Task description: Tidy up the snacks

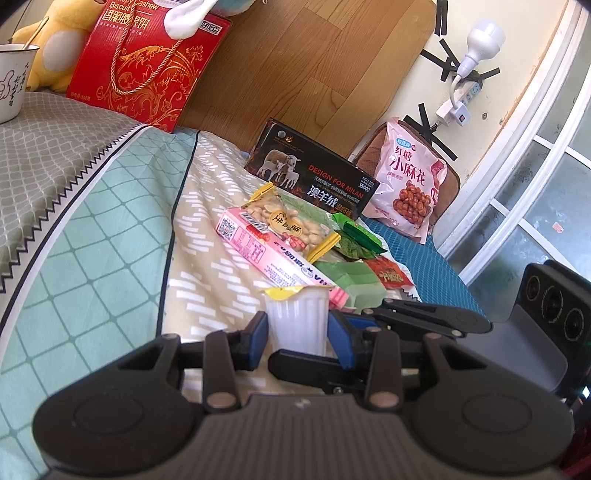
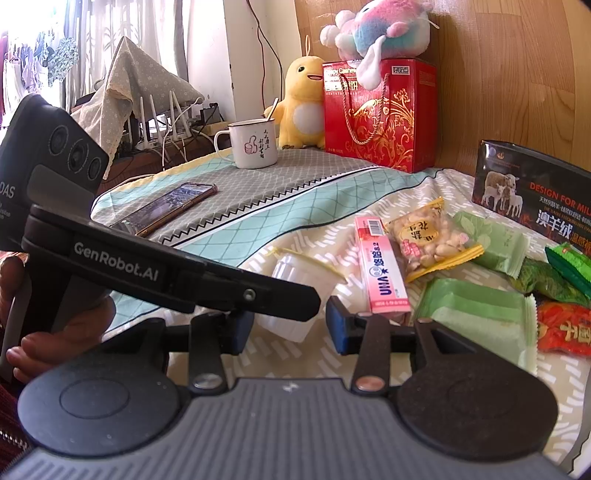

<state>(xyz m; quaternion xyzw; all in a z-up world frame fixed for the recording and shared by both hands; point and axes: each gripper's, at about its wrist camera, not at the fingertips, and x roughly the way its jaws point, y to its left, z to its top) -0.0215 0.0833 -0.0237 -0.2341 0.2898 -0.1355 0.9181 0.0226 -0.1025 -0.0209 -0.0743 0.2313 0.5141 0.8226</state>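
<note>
My left claw [image 1: 297, 330] grips the white jelly cup [image 1: 297, 321] upright, near the snack pile on the bed [image 1: 110, 240]. My right claw [image 2: 290, 326] stands partly open, empty, just beside it; pink box [image 2: 382, 266] right.

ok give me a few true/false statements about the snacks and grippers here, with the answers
1. The left gripper is shut on the translucent white jelly cup with a yellow lid. True.
2. The right gripper holds the pink rectangular candy box. False: it holds nothing; the box lies on the patterned bedspread.
3. The clear peanut packet with yellow ends lies beside the pink box. True.
4. The white enamel mug is empty. False: a spoon handle sticks out of it.
5. The pink-and-blue plush toy sits on the red gift box. True.
</note>
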